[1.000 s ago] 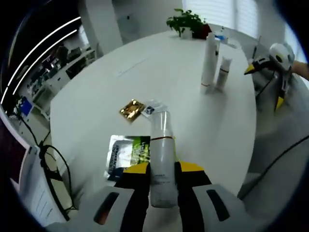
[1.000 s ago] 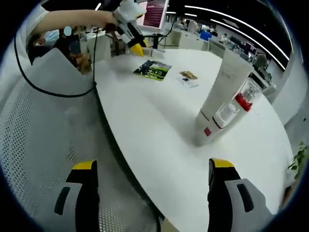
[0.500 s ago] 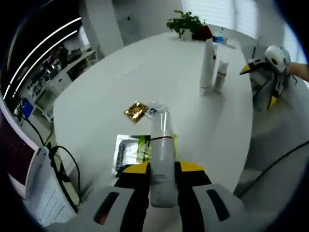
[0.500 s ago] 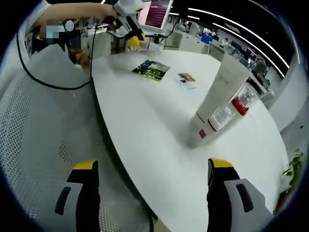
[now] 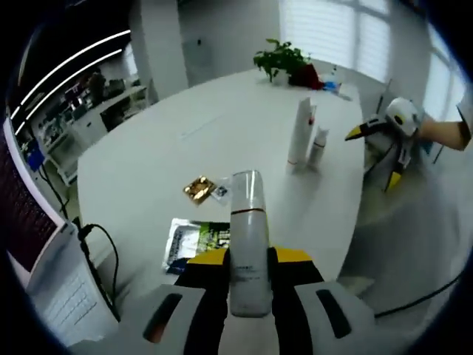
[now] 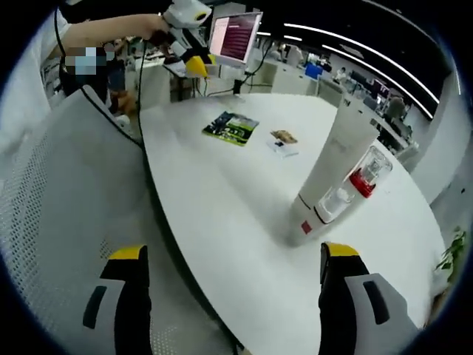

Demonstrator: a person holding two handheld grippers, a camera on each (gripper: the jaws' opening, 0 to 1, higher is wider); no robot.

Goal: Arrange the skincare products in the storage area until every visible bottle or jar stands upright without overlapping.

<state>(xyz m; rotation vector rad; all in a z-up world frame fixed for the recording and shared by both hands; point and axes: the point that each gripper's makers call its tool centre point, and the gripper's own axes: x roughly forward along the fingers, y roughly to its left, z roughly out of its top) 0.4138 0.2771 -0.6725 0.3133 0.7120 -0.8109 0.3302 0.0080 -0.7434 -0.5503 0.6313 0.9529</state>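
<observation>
Bottle [image 5: 247, 244] pinched upright in left gripper [image 5: 247, 259] jaws | right gripper [image 6: 233, 262] jaws spread, beside table [image 6: 222, 192] edge

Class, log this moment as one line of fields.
left gripper: shut on white bottle | right gripper: open, held off table edge | tall tube, small bottle: upright

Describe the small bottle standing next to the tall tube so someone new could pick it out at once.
On the round white table, find the tall white tube standing cap-down near the edge. The small bottle stands right beside it; unlike the plain tube, it is short, with a red band and a clear cap.
</observation>
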